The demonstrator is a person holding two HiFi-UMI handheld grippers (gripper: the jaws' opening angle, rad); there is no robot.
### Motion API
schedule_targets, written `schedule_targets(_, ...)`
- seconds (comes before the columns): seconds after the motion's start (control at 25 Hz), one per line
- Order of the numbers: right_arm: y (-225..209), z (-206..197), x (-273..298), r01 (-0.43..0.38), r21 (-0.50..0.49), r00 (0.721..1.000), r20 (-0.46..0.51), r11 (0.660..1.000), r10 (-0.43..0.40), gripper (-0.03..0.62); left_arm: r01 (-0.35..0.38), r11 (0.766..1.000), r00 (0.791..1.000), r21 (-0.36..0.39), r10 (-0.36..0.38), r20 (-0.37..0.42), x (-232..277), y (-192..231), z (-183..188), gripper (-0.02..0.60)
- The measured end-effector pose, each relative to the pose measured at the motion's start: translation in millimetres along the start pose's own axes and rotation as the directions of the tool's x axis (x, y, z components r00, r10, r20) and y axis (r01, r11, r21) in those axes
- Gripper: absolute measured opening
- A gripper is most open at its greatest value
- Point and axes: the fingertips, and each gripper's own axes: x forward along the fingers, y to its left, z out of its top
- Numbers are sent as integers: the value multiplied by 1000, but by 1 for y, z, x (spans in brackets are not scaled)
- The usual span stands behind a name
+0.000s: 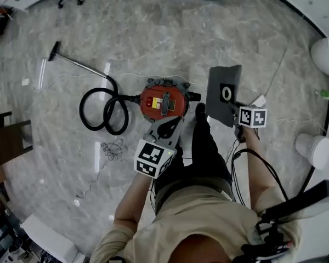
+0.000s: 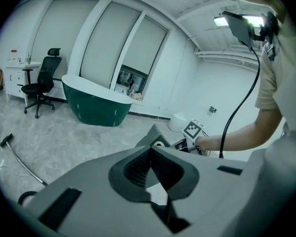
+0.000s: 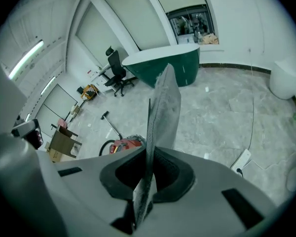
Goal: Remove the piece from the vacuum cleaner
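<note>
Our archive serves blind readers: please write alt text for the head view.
The right gripper holds a flat grey piece above the marble floor, clear of the red vacuum cleaner; the left gripper hangs alongside.

Head view looks steeply down on the vacuum cleaner (image 1: 165,100), which the right gripper view shares.

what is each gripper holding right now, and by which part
The right gripper is shut on the flat grey piece, its fingers pinching one edge of it. The left gripper holds nothing; its fingers are together with nothing between them.
</note>
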Motion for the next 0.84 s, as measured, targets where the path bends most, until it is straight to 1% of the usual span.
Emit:
schedule_targets(0.12,34,0,-40,-8,-26,998,60,1000,10,25,31,999,999,40,-31,19,-31,-15,12,-6)
schedule_targets(0.28,74,-6,-78,-31,-64,993,116,997,38,25,49,995,997,92,-53,48,-67,-33,22,-6)
schedule_targets(0.4,96,-11,-97,-41,-50,985,167,998,49,25,72,989,995,127,-80,65,-87,-42,32,-6)
schedule_targets(0.48,102,-15,-108,-45,-24,981,190,999,49,25,95,988,992,124,-104,68,-92,-48,36,-6)
schedule_targets(0.6,106,-34,-129,-64,16,980,189,998,60,25,126,988,990,85,-131,46,-100,-69,31,-6)
schedule_targets(0.68,104,-44,-147,-77,31,979,192,997,70,25,143,986,988,82,-147,38,-102,-90,33,-6)
schedule_targets(0.84,88,-65,-190,-85,45,976,204,995,74,25,182,978,982,99,-186,32,-98,-142,38,-6)
